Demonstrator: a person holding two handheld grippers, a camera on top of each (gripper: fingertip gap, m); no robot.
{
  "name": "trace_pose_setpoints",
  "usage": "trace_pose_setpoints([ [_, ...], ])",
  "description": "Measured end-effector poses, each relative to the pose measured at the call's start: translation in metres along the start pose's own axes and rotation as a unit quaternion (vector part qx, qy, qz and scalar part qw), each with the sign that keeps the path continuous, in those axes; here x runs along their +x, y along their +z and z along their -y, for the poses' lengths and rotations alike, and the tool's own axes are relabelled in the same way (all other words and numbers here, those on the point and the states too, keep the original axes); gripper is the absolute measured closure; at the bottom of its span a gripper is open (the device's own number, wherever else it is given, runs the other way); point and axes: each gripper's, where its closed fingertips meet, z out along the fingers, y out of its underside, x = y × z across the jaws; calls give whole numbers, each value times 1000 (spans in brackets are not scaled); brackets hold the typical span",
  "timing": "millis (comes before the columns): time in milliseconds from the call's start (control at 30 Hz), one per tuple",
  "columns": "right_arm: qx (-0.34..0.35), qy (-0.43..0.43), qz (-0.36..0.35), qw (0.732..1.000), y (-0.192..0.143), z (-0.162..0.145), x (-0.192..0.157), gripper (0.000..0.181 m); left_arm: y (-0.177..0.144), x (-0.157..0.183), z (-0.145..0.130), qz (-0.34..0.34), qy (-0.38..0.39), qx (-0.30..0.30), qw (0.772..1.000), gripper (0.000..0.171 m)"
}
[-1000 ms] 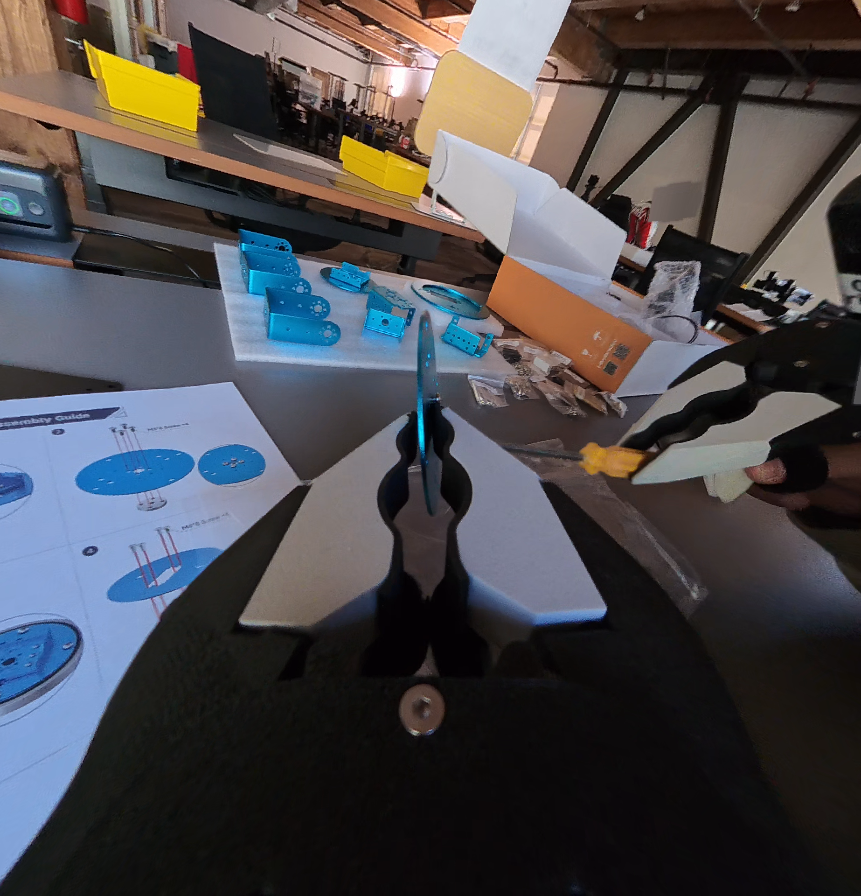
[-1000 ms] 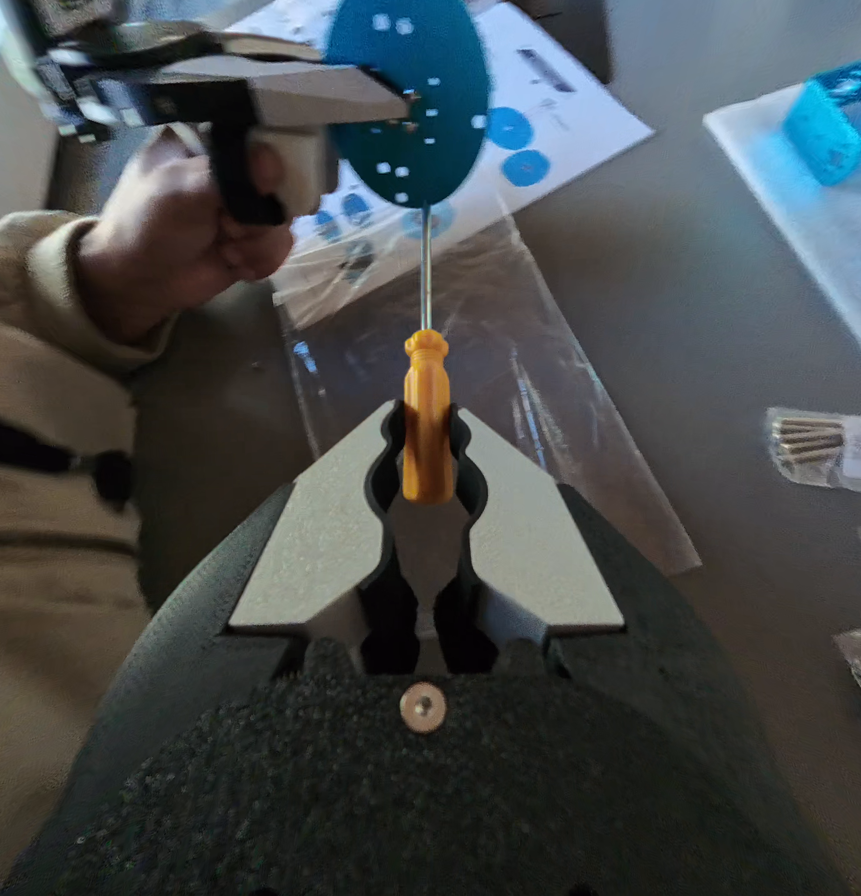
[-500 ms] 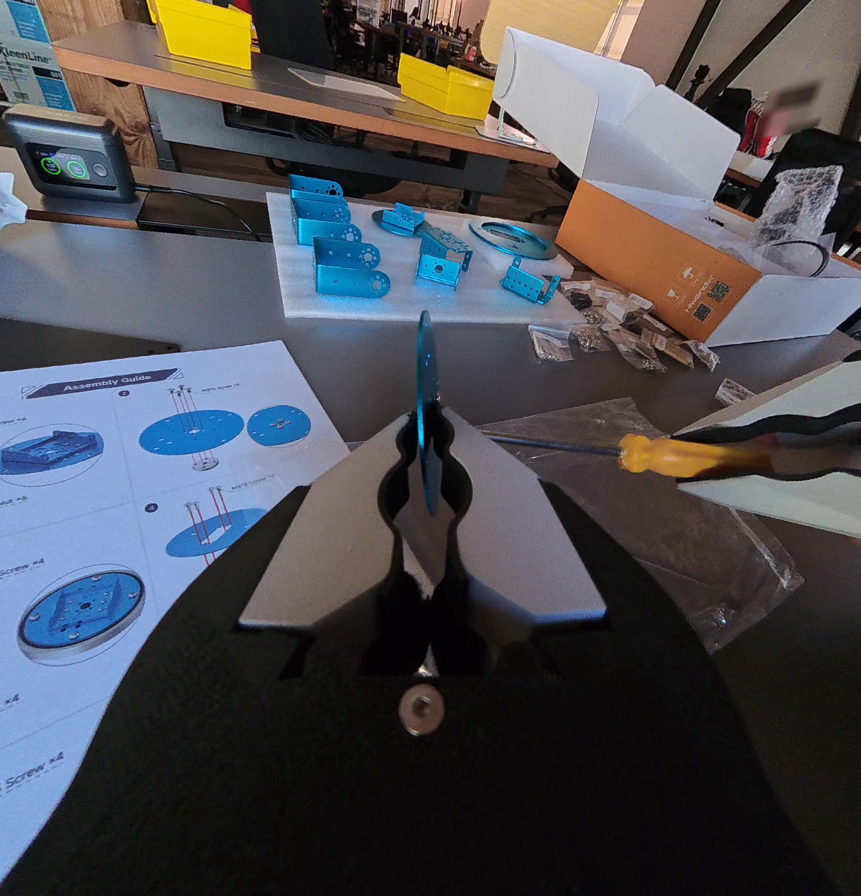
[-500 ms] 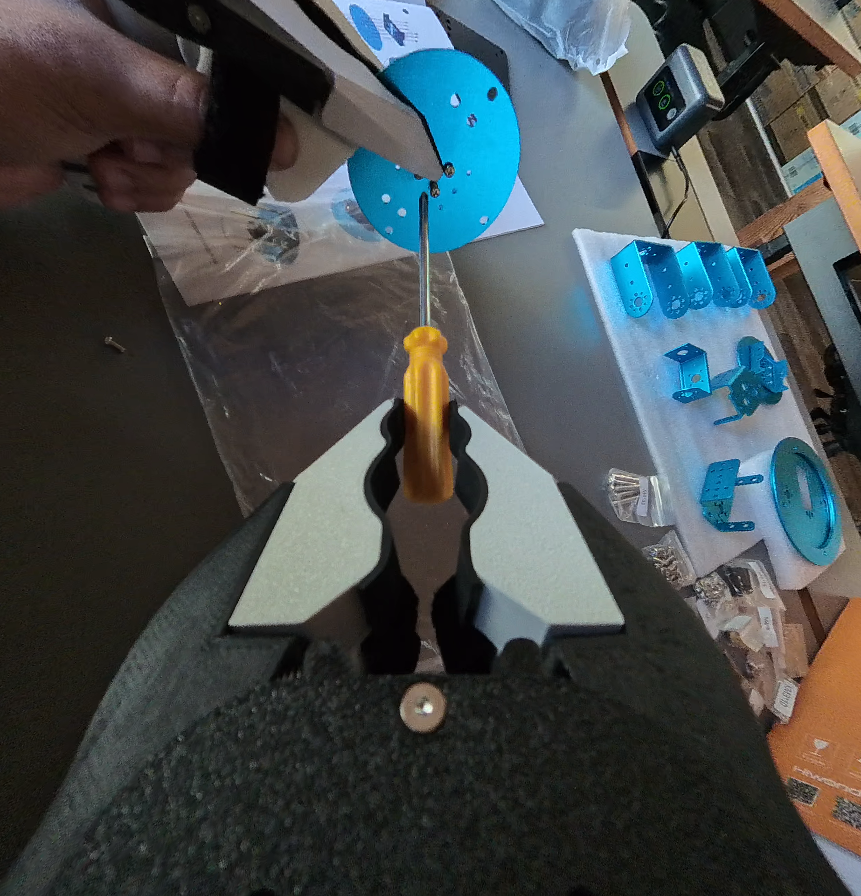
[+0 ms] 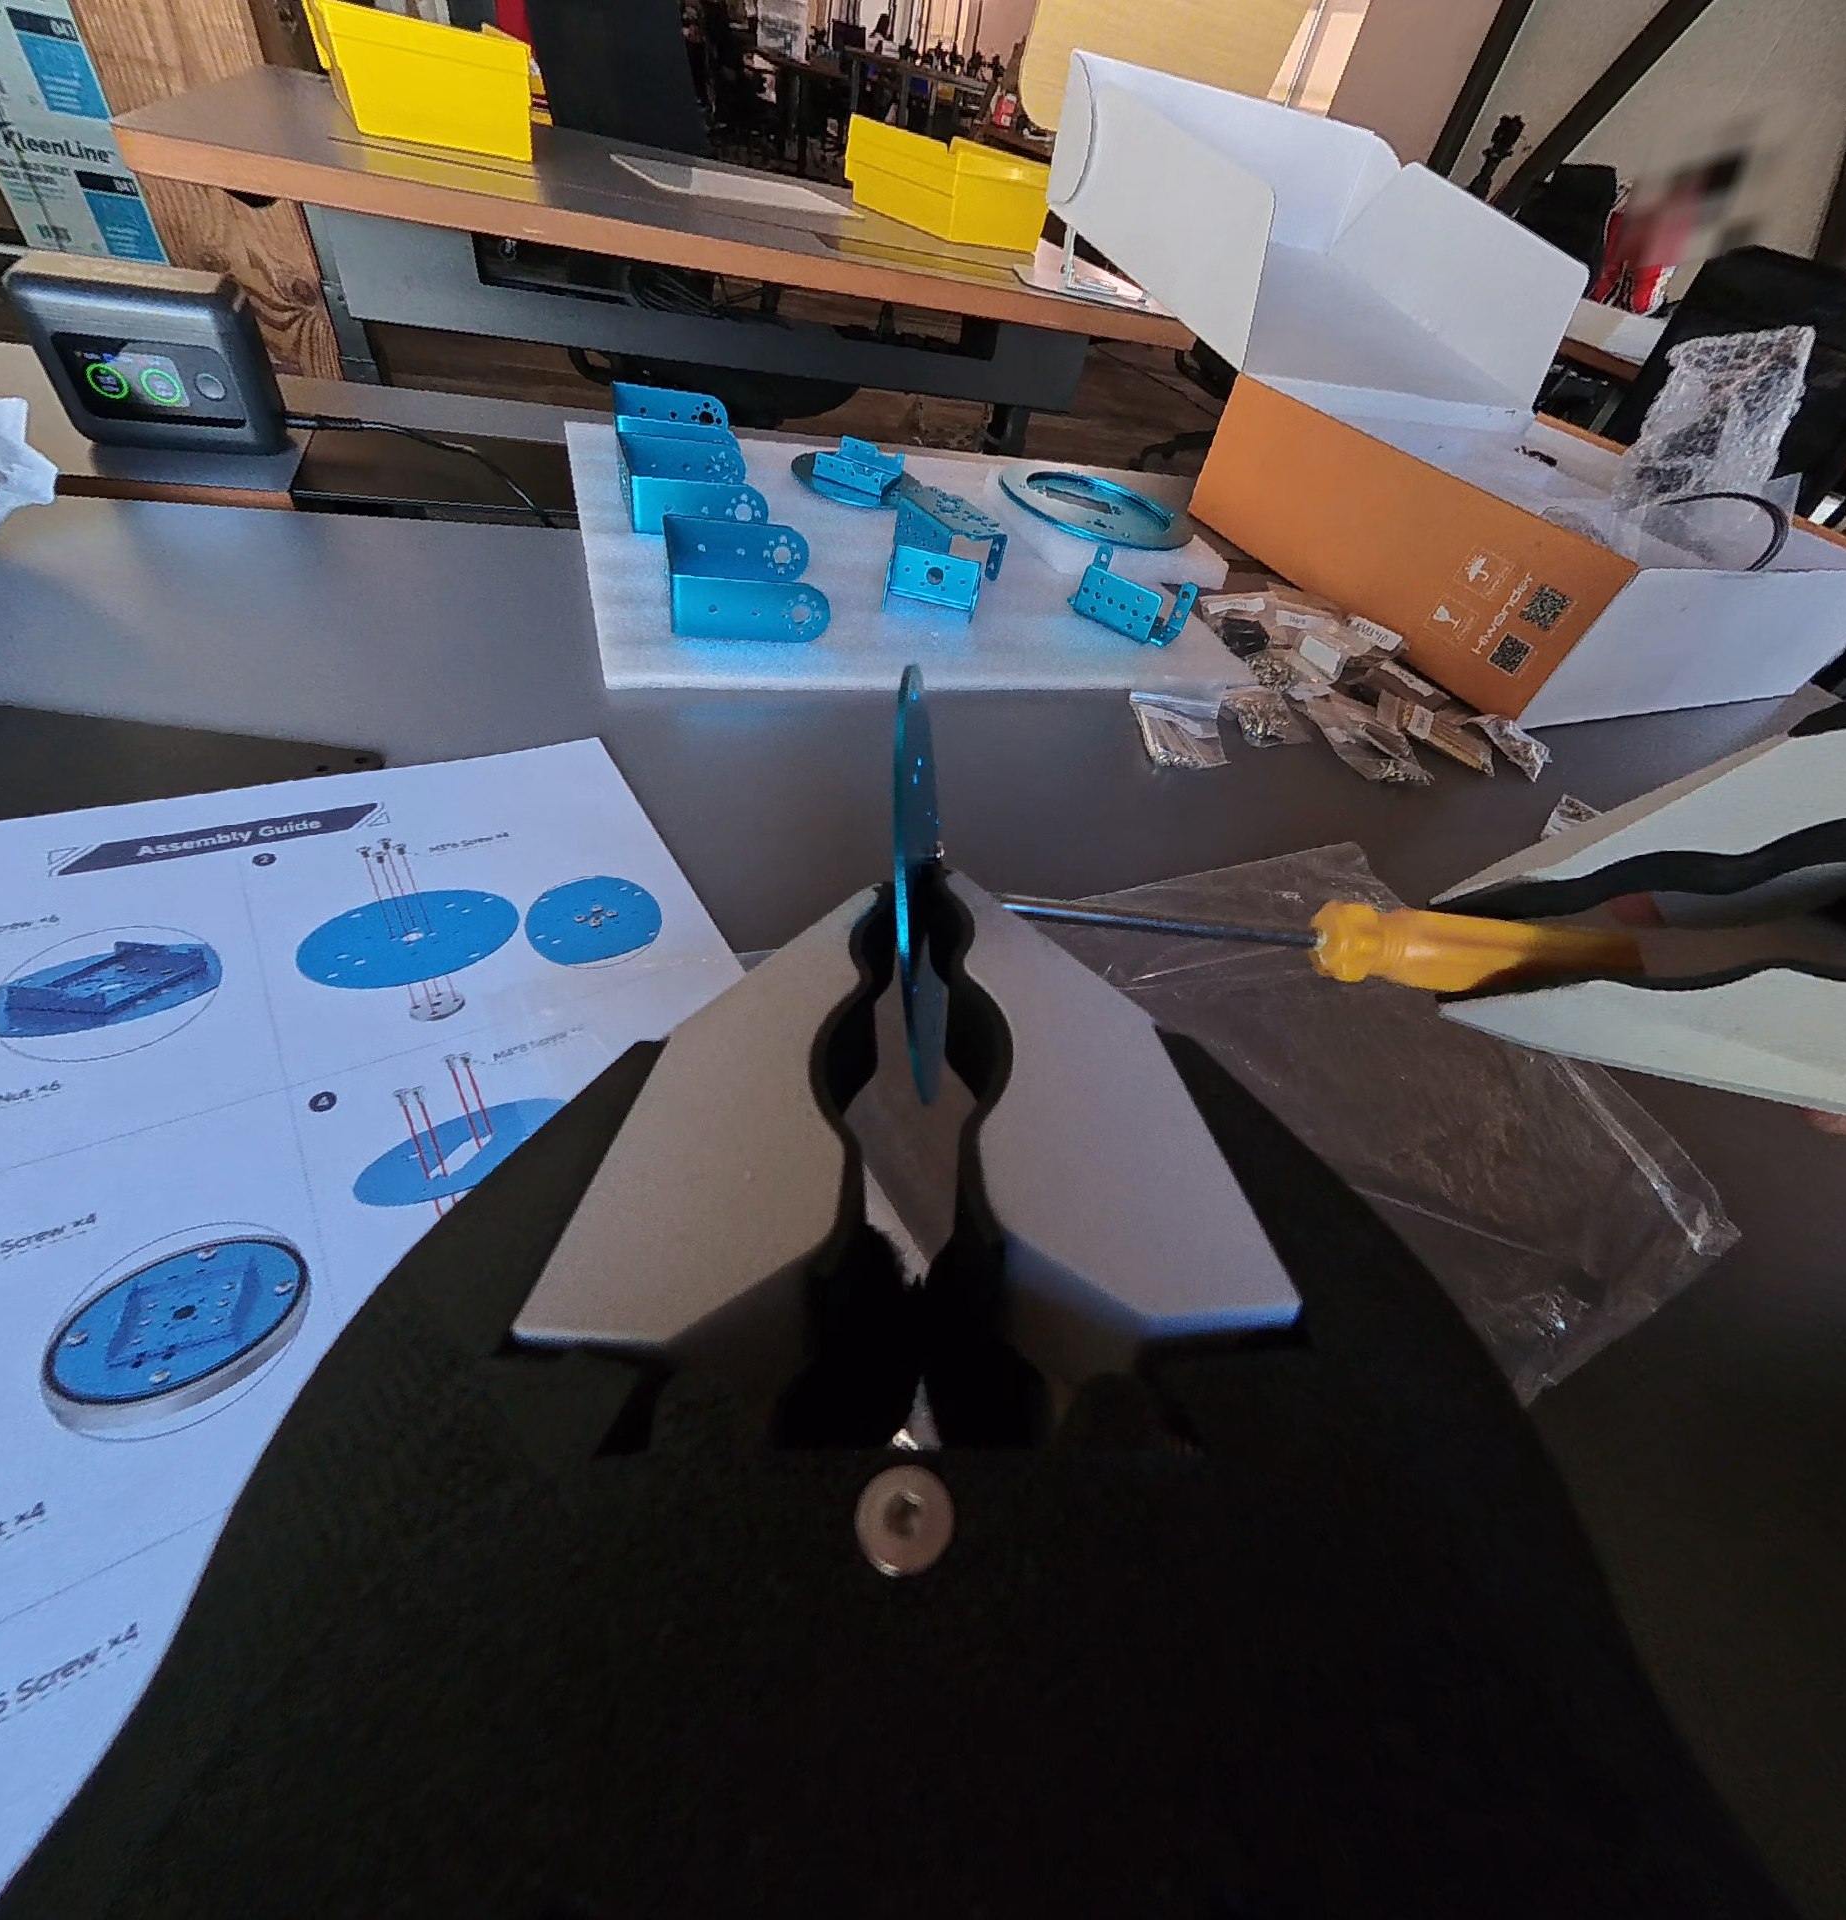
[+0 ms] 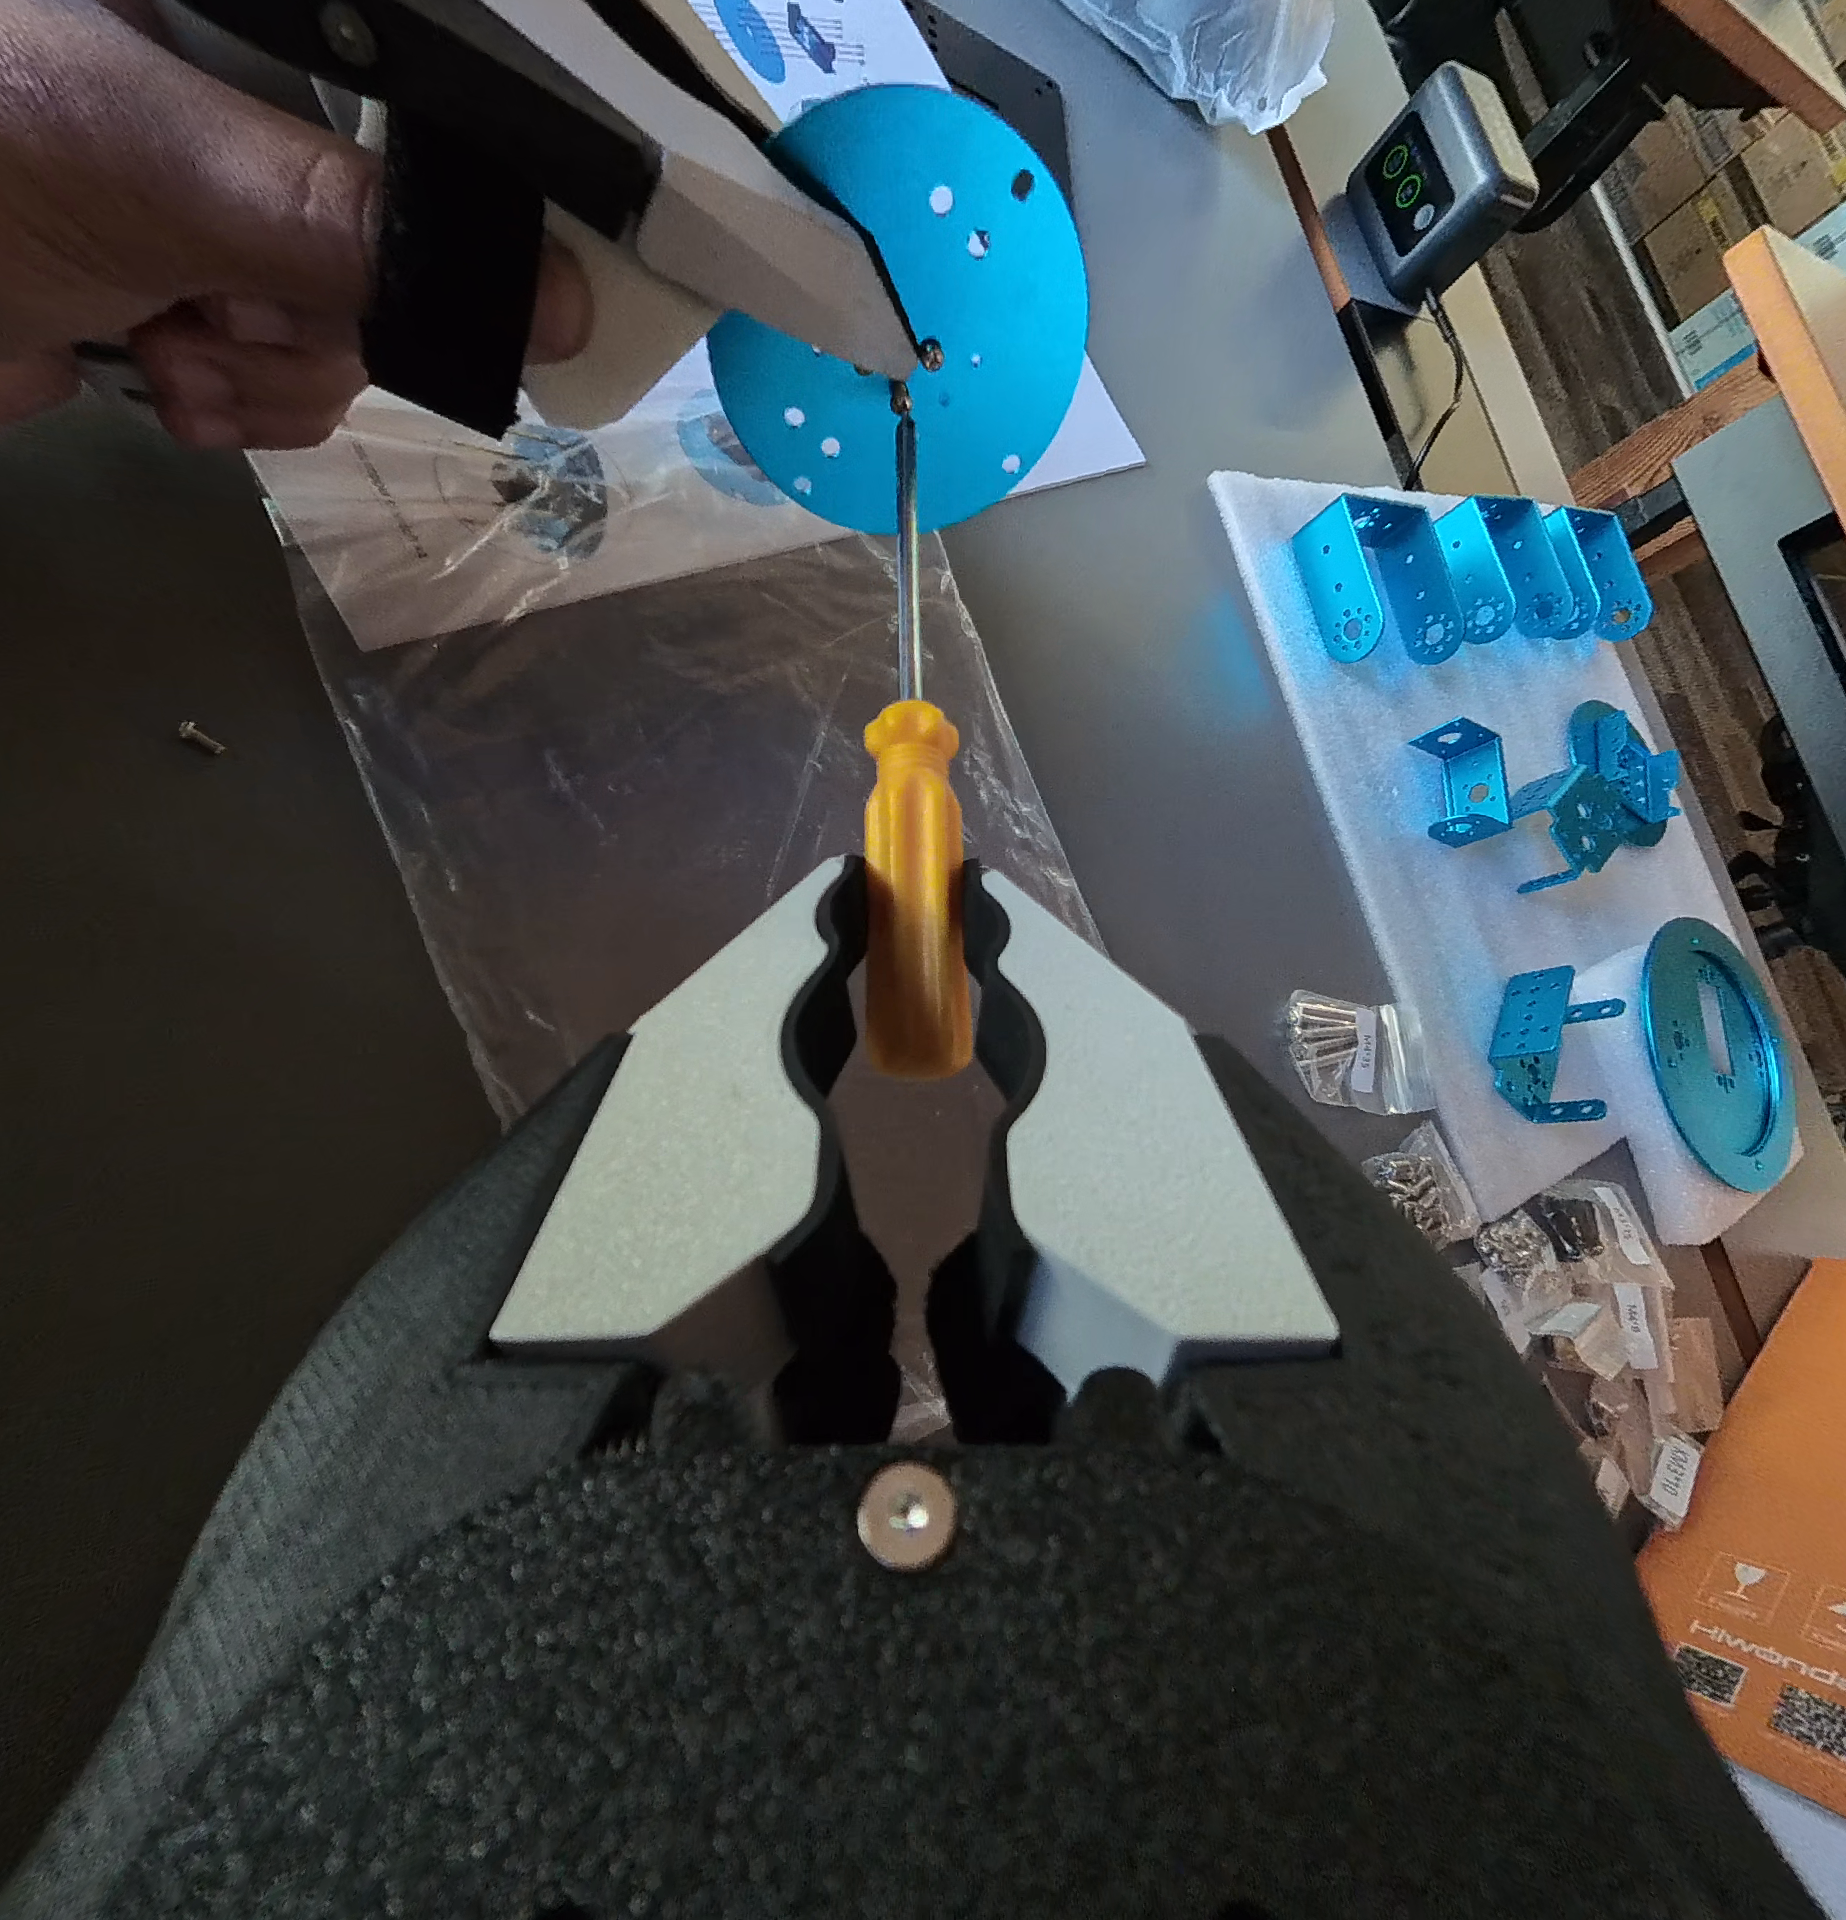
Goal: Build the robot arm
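My left gripper is shut on a round blue metal disc with several holes, held upright and edge-on above the table. The disc shows face-on in the right wrist view, with the left gripper clamped on it. My right gripper is shut on the orange handle of a screwdriver. Its thin shaft points at the disc and its tip rests on a small screw near the disc's centre. In the left wrist view the screwdriver comes in from the right, held by the right gripper.
A printed assembly sheet lies left, a clear plastic bag under the tools. A white foam pad carries several blue brackets and a blue ring. Screw bags and an orange box sit right. A loose screw lies on the table. The gap from one gripper's tips to the other's is roughly 11 centimetres.
Both grippers tilted down from the room toward the table and moved closer together. The screwdriver tip came onto the disc's centre screw; in the last half second little has moved.
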Motion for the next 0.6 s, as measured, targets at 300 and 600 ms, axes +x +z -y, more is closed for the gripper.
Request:
trace_pose_setpoints([
  [300, -2, 0, 1, 1000, 2, -1, -1, 164, 1, 3, 0, -2, 9, -1, 1000, 166],
  [600, 2, 5, 5, 1000, -1, 0, -1, 164, 1, 2, 0, -1, 5, -1, 1000, 166],
])
